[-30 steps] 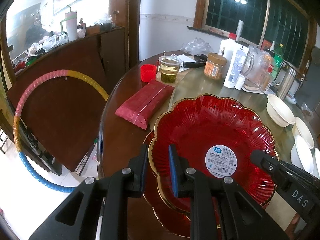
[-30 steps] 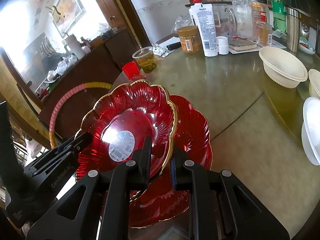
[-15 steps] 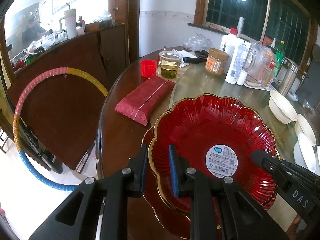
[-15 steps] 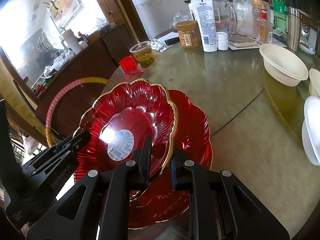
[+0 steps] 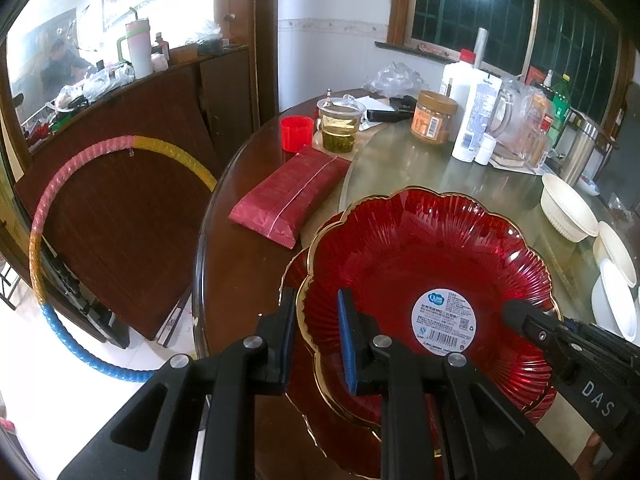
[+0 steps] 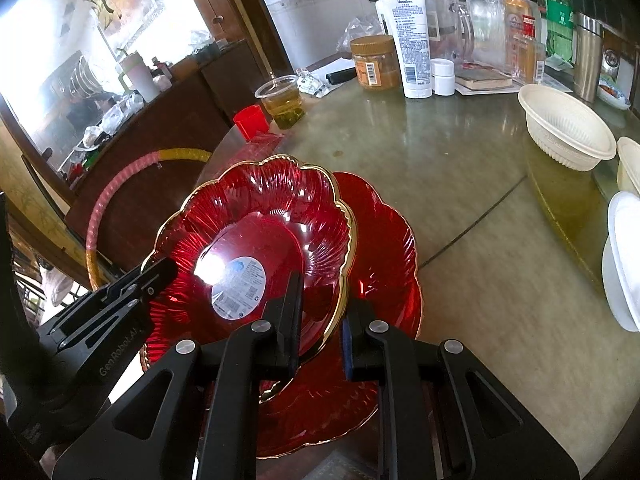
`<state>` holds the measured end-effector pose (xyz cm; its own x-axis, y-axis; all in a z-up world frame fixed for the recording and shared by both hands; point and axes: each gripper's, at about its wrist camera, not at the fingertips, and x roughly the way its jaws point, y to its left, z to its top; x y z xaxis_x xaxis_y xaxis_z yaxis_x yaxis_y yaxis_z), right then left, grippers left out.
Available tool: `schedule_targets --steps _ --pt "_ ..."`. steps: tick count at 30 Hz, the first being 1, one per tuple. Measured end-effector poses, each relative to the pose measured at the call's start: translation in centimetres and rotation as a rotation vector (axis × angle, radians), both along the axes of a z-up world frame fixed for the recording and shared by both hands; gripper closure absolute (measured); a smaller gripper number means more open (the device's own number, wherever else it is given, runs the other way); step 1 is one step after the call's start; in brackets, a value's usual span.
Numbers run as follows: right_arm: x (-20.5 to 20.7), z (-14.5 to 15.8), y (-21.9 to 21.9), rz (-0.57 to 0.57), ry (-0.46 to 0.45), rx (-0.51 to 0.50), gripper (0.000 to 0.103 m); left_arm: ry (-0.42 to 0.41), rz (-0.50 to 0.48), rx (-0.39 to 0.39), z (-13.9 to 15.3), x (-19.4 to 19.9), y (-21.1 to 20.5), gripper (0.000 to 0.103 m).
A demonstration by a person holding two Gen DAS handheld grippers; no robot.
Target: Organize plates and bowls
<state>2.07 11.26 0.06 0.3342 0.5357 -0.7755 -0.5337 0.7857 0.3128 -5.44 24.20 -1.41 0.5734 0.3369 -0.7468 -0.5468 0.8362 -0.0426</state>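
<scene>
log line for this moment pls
left tongs: straddle top red plate rim | right tongs: straddle opposite rim | plate: above second red plate | white bowls: untouched

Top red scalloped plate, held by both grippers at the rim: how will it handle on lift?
The top red plate looks like rigid glass, so probably brittle. Its glossy ribbed surface may slip between the left gripper and right gripper. It overlaps the lower red plate, so it may drag.

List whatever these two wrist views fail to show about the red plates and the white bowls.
- Lower red plate: mostly covered by the upper red plate in both views; how many lie stacked beneath is unclear.
- Sticker print: too small to read.
- White bowls: cut off by the frame's right edge in both views; their count is uncertain.
- Left gripper and right gripper: pad contact with the rim is hidden.
</scene>
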Motion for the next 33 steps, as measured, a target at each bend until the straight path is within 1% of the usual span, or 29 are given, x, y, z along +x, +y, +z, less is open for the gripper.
schedule_targets --steps 26,28,33 --pt "0.1 -0.4 0.2 -0.002 0.038 -0.066 0.086 0.057 0.0 0.002 -0.4 0.8 -0.5 0.083" --pt "0.1 -0.3 0.4 0.003 0.031 -0.086 0.085 0.05 -0.009 0.009 -0.3 0.8 -0.7 0.083" --pt "0.0 -0.3 0.6 0.017 0.031 -0.098 0.085 0.037 -0.019 0.031 0.2 0.9 -1.2 0.083"
